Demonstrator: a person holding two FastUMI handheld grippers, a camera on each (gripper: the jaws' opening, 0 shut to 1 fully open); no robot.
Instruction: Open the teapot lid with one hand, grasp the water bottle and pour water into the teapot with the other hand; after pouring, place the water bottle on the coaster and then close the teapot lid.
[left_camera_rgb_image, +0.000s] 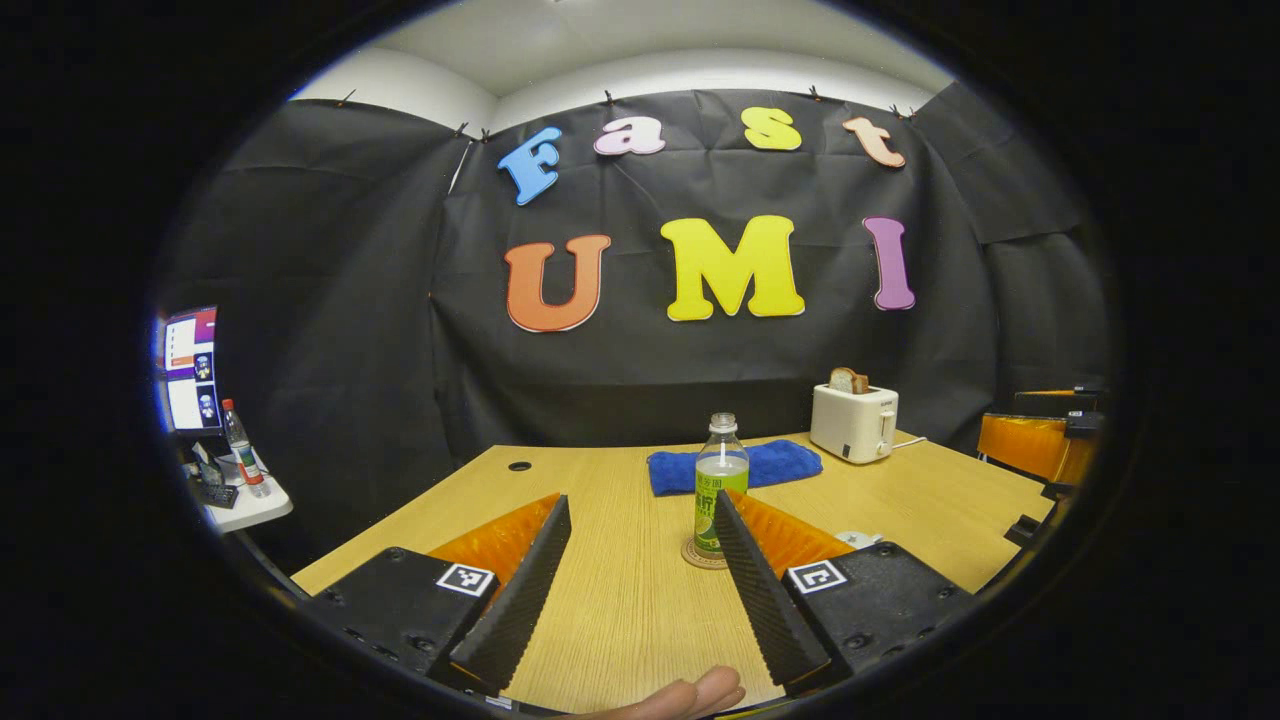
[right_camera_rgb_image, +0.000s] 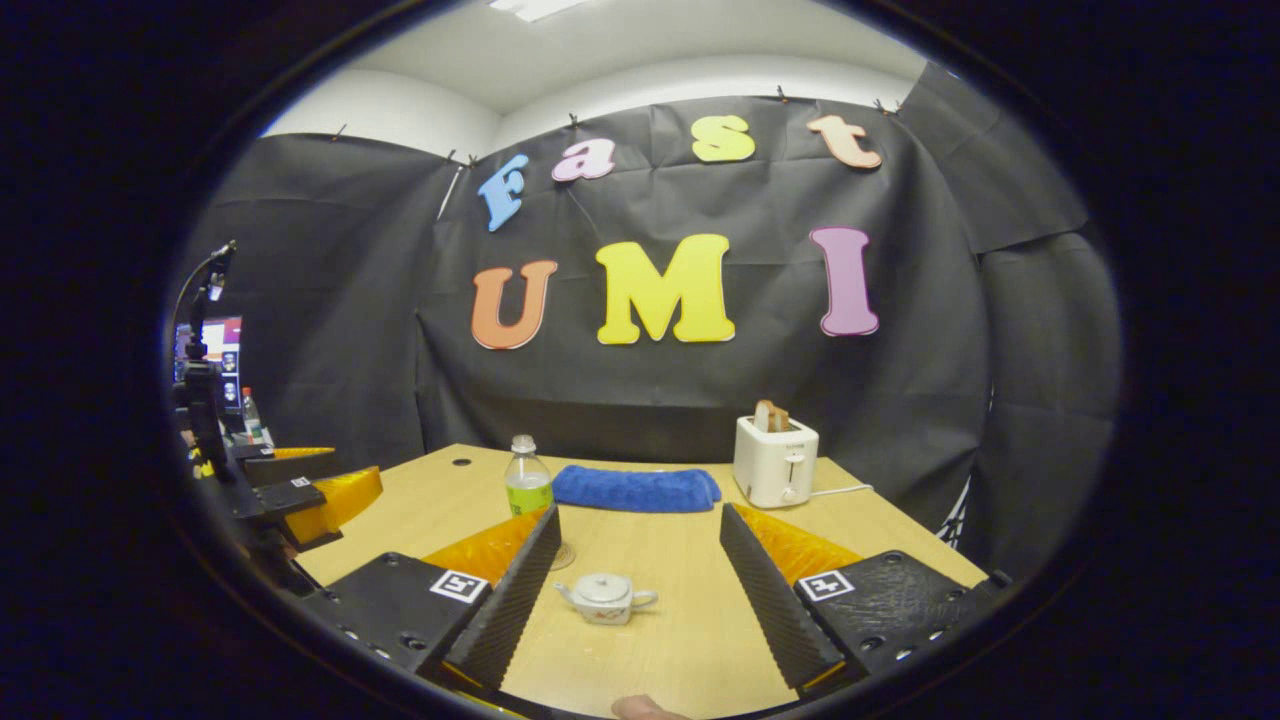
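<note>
A clear water bottle with a green label and pale drink stands upright on a round coaster mid-table. My left gripper is open and held short of it, the bottle just behind its right finger. In the right gripper view a small white teapot sits on the table with its lid on, between and beyond the spread fingers of my right gripper, which is open and holds nothing. The bottle stands behind that gripper's left finger. The left gripper shows at the far left.
A folded blue towel lies behind the bottle, and a white toaster with bread stands at the back right of the wooden table. A side table with a monitor and another bottle is off to the left.
</note>
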